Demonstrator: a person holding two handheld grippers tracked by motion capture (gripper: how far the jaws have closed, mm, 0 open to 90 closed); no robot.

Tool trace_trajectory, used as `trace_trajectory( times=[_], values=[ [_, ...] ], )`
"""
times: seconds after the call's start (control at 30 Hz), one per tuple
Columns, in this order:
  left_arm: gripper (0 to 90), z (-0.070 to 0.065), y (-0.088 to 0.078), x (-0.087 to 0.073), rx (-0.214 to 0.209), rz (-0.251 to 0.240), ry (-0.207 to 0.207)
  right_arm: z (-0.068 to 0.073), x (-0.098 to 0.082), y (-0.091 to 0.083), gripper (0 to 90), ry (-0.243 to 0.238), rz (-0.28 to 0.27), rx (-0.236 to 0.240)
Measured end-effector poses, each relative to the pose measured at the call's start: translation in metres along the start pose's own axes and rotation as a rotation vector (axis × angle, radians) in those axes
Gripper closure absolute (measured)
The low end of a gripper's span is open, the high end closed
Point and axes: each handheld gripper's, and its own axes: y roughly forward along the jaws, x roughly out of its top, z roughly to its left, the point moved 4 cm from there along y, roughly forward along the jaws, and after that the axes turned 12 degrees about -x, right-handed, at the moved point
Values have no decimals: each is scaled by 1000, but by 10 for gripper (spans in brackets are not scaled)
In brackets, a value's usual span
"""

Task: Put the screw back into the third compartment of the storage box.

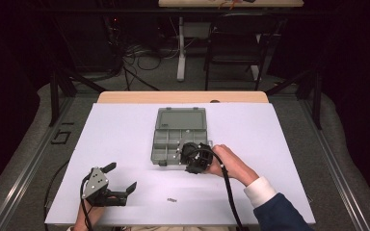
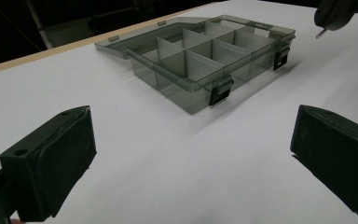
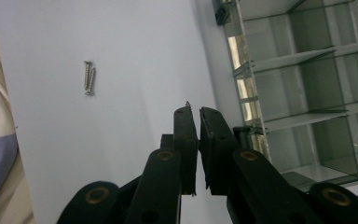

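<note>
Sorting screws into the compartment box (image 1: 179, 134) appears to be the work in hand, judged from the layout on the white table (image 1: 125, 130). That box sits open near the table's middle, lid laid back on the far side, dividers visible and the compartments in sight looking empty. Hovering at the box's near right corner, the right gripper (image 1: 189, 155) has its jaws pressed together on a single screw (image 3: 188, 104), whose tip pokes out between the tips. Two more screws (image 3: 89, 78) lie side by side on the table, well apart from the box. Resting near the table's front edge, the left gripper (image 1: 122, 179) stands idle with jaws spread wide and nothing between them. To do the step well, the right hand should centre the tips over one compartment, then release low so the screw does not bounce out.
</note>
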Motion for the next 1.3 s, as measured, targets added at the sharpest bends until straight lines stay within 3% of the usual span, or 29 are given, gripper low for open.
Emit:
trace_trajectory(
  times=[0.5,0.9,1.07,1.3],
  values=[
    [0,0,-1,0,3,-5,-3,-32,11,-6,861,75,-23,-76],
    [0,0,-1,0,3,-3,-1,-61,18,5,861,135,-9,-125],
    [0,0,0,0,0,-2,-1,-73,19,10,861,186,-7,-137],
    [0,0,-1,0,3,-2,-1,-83,21,20,861,199,9,-160]
  ],
)
